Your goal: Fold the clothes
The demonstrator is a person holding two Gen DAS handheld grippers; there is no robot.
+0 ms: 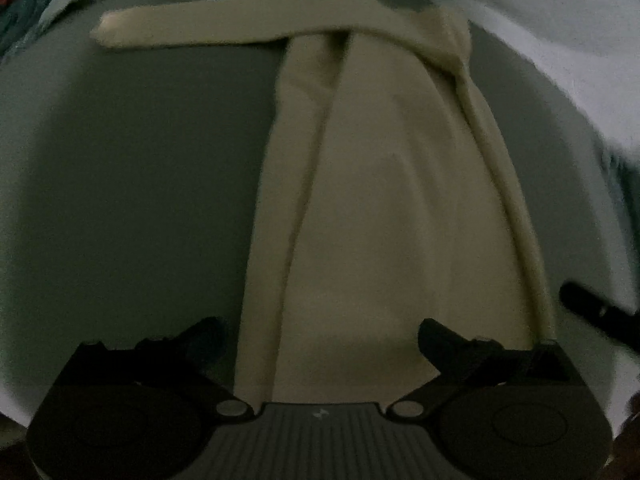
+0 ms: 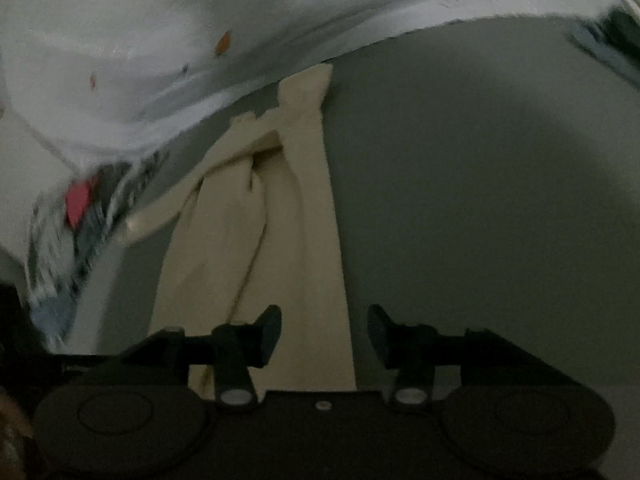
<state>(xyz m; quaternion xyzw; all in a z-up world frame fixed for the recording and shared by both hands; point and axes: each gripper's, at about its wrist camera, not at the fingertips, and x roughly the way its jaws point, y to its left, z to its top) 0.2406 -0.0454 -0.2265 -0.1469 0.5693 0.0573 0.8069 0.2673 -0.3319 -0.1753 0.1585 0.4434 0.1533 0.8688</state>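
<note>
A cream garment (image 1: 380,208) lies flat on a grey surface (image 1: 140,180), folded into a long strip. One sleeve (image 1: 192,26) stretches across its far end to the left. My left gripper (image 1: 320,340) hangs over the near end of the strip, jaws wide open, and the cloth lies below and between the fingers. In the right wrist view the same garment (image 2: 280,240) runs away from me. My right gripper (image 2: 325,332) stands open above its right edge, partly closed in, with nothing pinched. The left finger (image 2: 270,332) is over cloth and the right finger (image 2: 378,332) over bare grey.
White fabric (image 2: 120,60) borders the grey surface (image 2: 480,200) at the back. A patterned item with a pink patch (image 2: 80,200) lies at the left. Teal patterned cloth (image 1: 24,20) shows at the far left corner. A black bar (image 1: 592,312) pokes in from the right.
</note>
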